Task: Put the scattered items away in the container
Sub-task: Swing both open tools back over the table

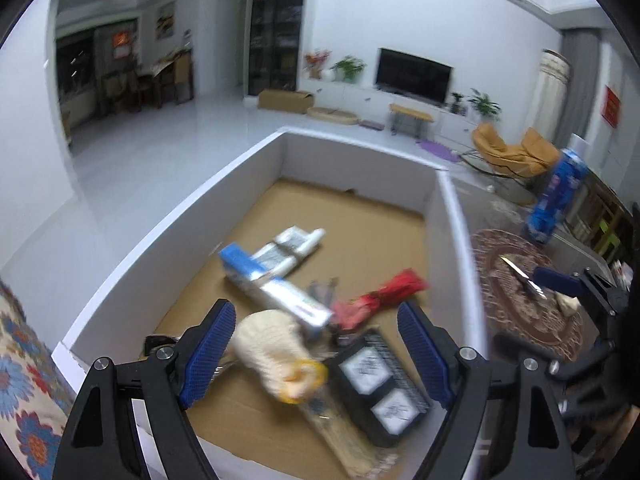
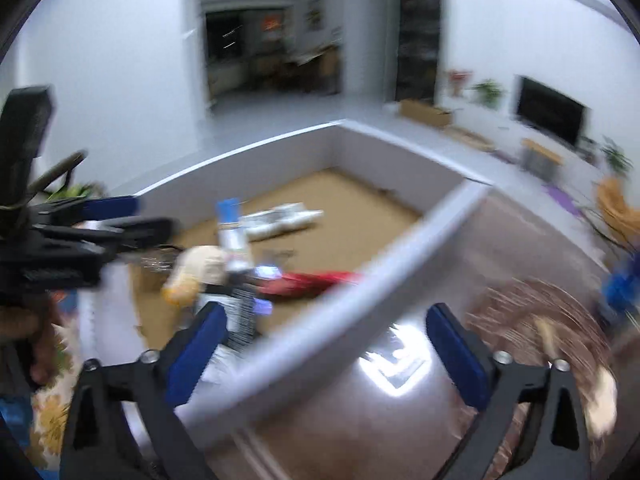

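Inside the box (image 1: 168,236), on its brown floor, lie a blue-ended carton (image 1: 272,288), white tubes (image 1: 296,246), a red packet (image 1: 380,298), a black frame (image 1: 380,384) and a cream knit piece (image 1: 272,344) near the front wall. Left gripper (image 1: 316,356) hangs over them, jaws wide, holding nothing. Right gripper (image 2: 326,354), blurred, spreads wide across the box's right wall, empty.

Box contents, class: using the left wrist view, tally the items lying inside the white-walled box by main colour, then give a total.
Blue and white: 1, the toothpaste carton
White: 1, the tube pack
Red: 1, the red bundle
Cream: 1, the knit brush
Black: 1, the black case
Total: 5. A small dark item by the red bundle is too blurred to count.
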`<state>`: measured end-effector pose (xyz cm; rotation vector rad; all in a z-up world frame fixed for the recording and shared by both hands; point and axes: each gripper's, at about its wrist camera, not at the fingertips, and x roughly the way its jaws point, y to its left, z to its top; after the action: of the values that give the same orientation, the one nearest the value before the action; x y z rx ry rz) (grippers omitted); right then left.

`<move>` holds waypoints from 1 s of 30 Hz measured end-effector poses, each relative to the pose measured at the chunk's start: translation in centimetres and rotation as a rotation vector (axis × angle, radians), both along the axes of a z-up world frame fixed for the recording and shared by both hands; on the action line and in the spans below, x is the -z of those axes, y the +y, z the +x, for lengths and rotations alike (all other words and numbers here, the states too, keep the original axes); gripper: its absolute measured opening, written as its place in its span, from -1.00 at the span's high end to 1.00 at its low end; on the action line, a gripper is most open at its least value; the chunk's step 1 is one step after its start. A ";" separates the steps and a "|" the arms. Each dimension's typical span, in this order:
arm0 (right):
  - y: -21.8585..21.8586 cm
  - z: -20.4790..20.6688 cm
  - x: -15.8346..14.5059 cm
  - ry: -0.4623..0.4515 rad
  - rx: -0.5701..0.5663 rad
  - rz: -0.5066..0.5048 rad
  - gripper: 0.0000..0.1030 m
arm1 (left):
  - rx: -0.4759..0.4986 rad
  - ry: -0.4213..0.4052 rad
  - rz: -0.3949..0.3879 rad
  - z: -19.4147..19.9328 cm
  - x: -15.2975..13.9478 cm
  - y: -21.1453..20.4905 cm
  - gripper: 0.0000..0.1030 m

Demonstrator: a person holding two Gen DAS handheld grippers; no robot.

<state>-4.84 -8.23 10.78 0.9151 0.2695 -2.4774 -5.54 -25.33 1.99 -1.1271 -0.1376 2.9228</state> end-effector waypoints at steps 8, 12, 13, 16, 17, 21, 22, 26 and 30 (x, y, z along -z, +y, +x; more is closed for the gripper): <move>18.4 2.8 6.8 -0.146 0.408 0.091 -0.98 | 0.267 0.000 -0.005 2.8 -0.6 13.0 -1.00; 24.4 4.4 9.0 -0.225 0.555 0.062 -0.98 | 0.386 -0.090 -0.013 2.4 3.4 20.6 -1.00; 25.4 4.7 9.3 -0.232 0.581 0.055 -0.98 | 0.404 -0.114 -0.024 2.0 4.9 22.4 -1.00; 27.1 5.2 10.0 -0.252 0.629 0.053 -0.98 | 0.429 -0.200 -0.077 0.5 9.3 27.3 -1.00; 27.4 5.3 10.2 -0.255 0.635 0.056 -0.98 | 0.430 -0.223 -0.092 0.1 10.4 28.6 -1.00; 29.0 6.0 10.8 -0.241 0.654 0.054 -0.98 | 0.443 -0.277 -0.113 -0.6 13.0 32.2 -1.00; 29.3 6.1 10.8 -0.238 0.660 0.049 -0.98 | 0.435 -0.277 -0.128 -0.7 13.5 32.8 -1.00; 30.5 6.4 11.1 -0.246 0.691 0.024 -0.98 | 0.422 -0.246 -0.139 -0.4 13.9 34.0 -1.00; 31.7 6.0 12.1 -0.279 0.708 0.016 -0.99 | 0.408 -0.213 -0.130 -0.3 13.9 34.3 -1.00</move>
<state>1.11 23.46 -1.36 1.5549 -0.1646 -2.9038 -5.85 9.01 -11.87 -1.3026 0.2565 2.4802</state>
